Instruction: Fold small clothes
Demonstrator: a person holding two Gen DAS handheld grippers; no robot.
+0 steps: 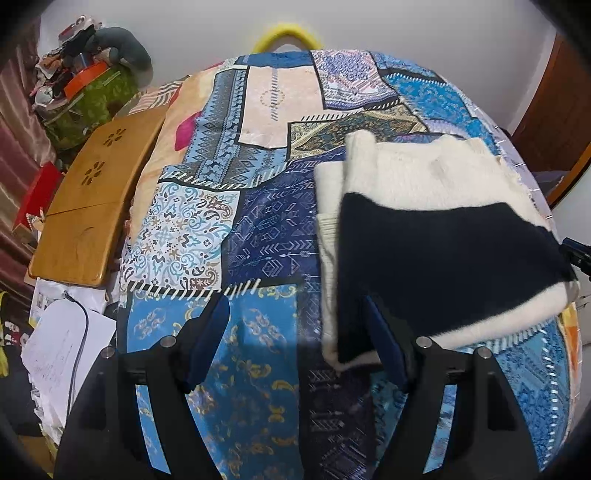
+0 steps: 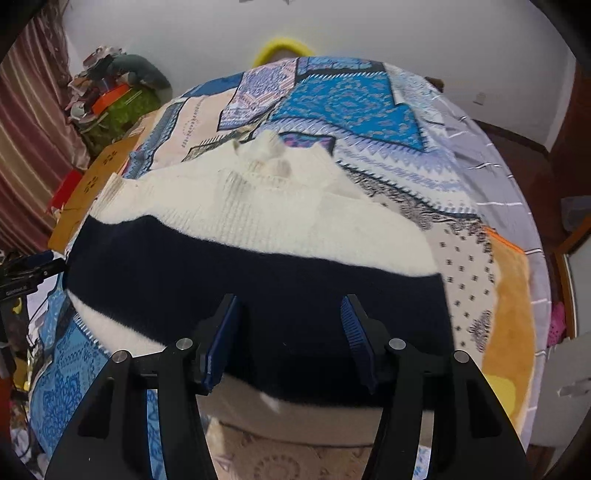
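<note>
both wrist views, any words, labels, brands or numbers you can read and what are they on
None can be read for certain.
Small pale lettering on the black left gripper body, at the left edge of the right wrist view: too small and blurred to read.
Faint marks on the white paper sheets beside the bed: too faint to read.
Patterned bedspread and cream and navy sweater: no text, only patterns.

A blue patchwork-print bedspread [image 1: 229, 236] covers the bed. Beside its left edge lies a tan wooden lap tray [image 1: 88, 199] with flower-shaped cut-outs. White paper sheets [image 1: 62, 347] lie near the tray's close end — a grey cable [image 1: 79, 332] runs across them. A yellow curved ring [image 1: 284, 35] shows beyond the far edge. A cluttered pile with green patterned fabric [image 1: 92, 96] stands at far left, against a striped maroon curtain [image 2: 33, 122].
</note>
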